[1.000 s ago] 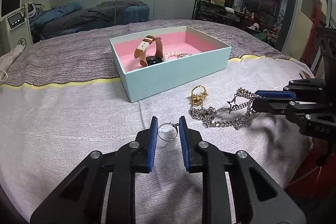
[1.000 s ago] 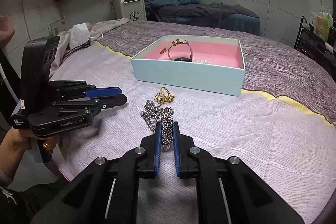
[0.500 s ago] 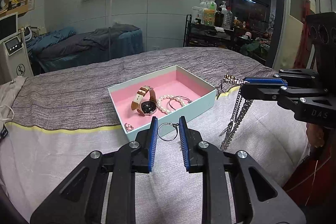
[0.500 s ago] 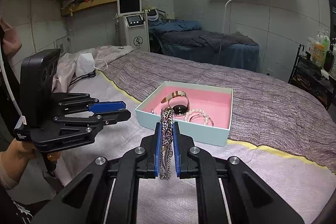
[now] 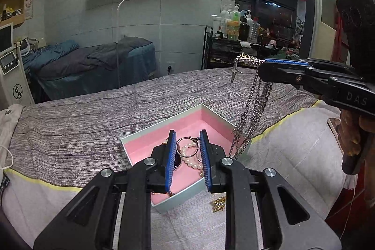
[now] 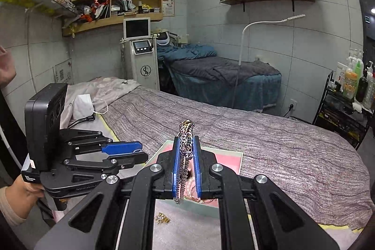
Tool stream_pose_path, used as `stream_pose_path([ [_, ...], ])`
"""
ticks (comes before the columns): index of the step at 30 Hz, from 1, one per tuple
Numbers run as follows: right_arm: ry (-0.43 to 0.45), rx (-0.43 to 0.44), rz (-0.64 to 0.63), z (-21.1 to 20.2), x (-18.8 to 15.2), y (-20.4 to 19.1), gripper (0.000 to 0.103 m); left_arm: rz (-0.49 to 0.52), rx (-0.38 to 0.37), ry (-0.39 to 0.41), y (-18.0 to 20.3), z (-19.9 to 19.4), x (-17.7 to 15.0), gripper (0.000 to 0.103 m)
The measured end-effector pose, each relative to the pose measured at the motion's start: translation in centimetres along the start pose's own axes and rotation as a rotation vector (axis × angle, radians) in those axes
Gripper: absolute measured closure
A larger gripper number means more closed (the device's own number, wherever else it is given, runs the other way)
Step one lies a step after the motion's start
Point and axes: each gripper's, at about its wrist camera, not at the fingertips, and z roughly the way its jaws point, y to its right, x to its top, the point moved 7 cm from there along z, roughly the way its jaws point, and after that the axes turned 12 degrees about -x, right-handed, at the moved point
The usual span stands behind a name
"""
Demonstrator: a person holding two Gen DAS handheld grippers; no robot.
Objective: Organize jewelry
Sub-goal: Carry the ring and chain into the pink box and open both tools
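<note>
Since a second ago both grippers had been raised from the pale quilted bedspread (image 5: 293, 156) and brought over the light-blue cardboard box with pink lining (image 5: 150, 139); the chain had been lifted off the bedspread, where it had lain beside the small gold ornament (image 5: 219, 203); the ornament was left on the cloth, just in front of the box's near corner, seen also in the right wrist view (image 6: 161, 218). The left gripper (image 5: 187, 156) was held above the box, pointing forward and down; its blue pads (image 5: 170, 156) were clamped on a thin silver hoop ring (image 5: 187, 148), held upright between them; a white pearl bracelet (image 5: 192, 162) was seen lying inside the box below, with a dark watch face partly hidden behind the left pad. The right gripper (image 6: 186, 163) was held higher, level, over the box's right side; it was closed tight on the chunky silver link chain (image 6: 185, 147); the chain's loops (image 5: 250, 118) were seen hanging down to the box's right rim, with a silver star charm (image 5: 235, 72) dangling near the top. Whether the chain touched the rim could not be told.
</note>
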Motion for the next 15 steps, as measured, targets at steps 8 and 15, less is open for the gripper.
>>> stream_pose_path([
  [8, -0.088, -0.058, 0.019, 5.8, -1.0, 1.7, 0.093, -0.029, -0.011, -0.102, -1.4, 4.4, -2.0, 0.082],
  [15, -0.172, -0.058, 0.082, 9.3, -2.9, 2.6, 0.093, -0.075, -0.012, -0.145, -2.4, 6.7, -4.0, 0.082],
])
